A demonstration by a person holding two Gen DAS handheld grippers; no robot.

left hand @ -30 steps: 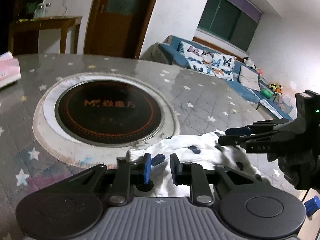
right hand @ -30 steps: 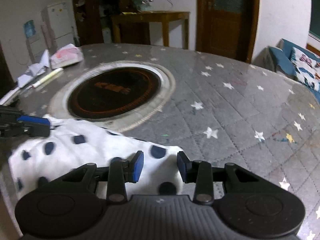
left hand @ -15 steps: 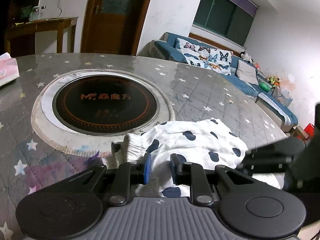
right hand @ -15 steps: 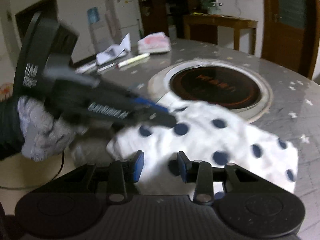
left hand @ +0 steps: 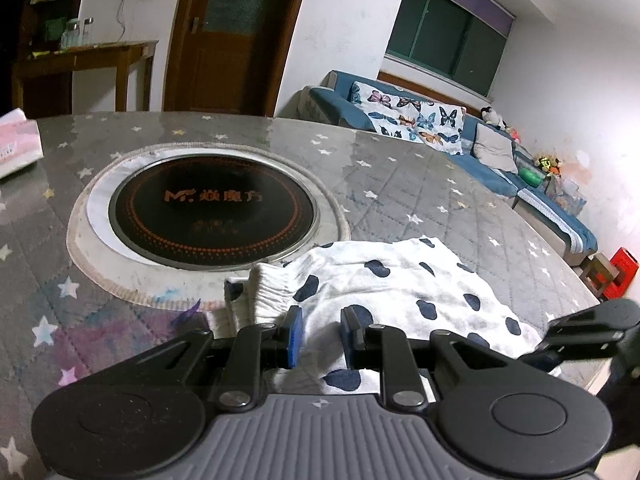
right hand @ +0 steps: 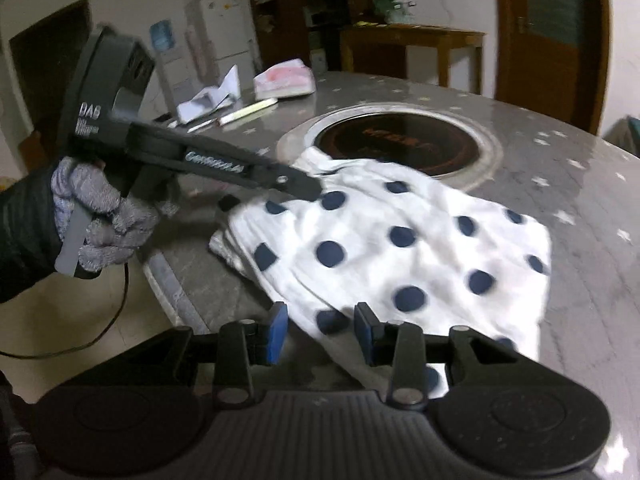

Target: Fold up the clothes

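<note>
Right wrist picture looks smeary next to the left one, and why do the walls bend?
Right wrist view: motion blur smears the spotted cloth and the cooktop lettering. Left wrist view: sharp, cooktop lettering readable, glare on the glossy table. Both views: fisheye lens bends walls and door frames.

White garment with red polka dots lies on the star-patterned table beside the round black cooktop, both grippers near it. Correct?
Not quite: the dots are dark navy blue, not red, as the right wrist view shows on the white garment. It does lie beside the cooktop, with both grippers near.
</note>
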